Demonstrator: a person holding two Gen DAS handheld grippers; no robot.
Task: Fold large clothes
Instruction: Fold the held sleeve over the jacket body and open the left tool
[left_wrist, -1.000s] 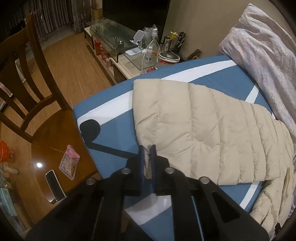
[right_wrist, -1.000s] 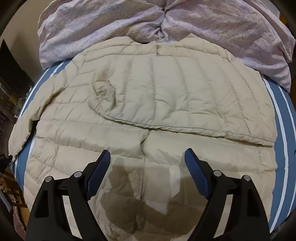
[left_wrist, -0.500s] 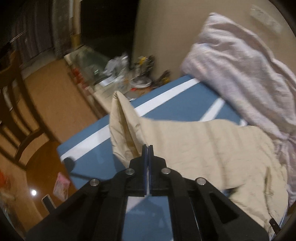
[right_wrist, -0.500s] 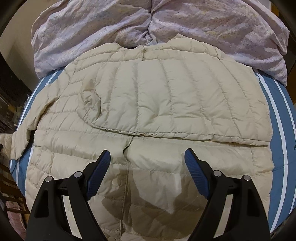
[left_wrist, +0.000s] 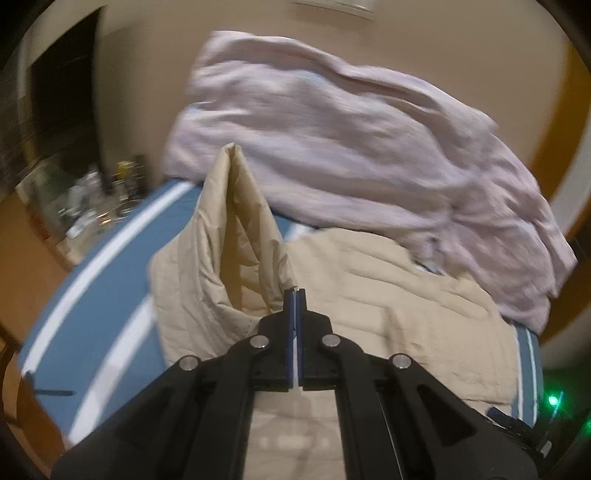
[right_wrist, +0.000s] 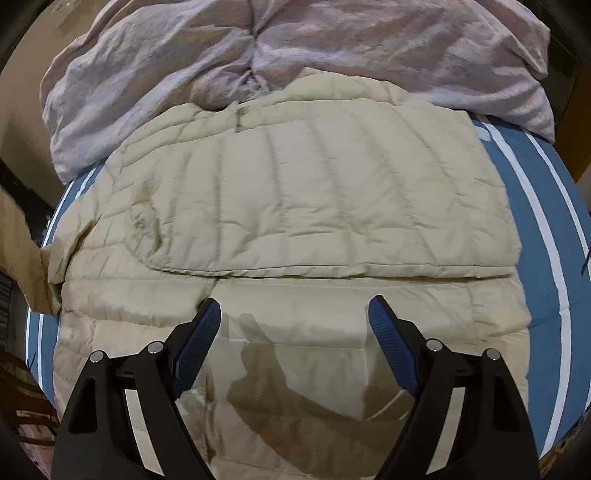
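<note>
My left gripper (left_wrist: 295, 295) clamped on beige jacket (right_wrist: 295, 206) sleeve (left_wrist: 236, 236), raised above blue bed (right_wrist: 517, 192). My right gripper (right_wrist: 294, 314) spread wide, empty, above jacket.

My left gripper (left_wrist: 295, 295): matte black plastic arms, 4 silver round screw heads, thin blue pads lining 2 narrow fingers. My right gripper (right_wrist: 294, 314): the same black frame with triangular cut-outs, 4 silver screws, and 2 broad blue pads (right_wrist: 197, 345) with a fine cross-hatched texture.
</note>
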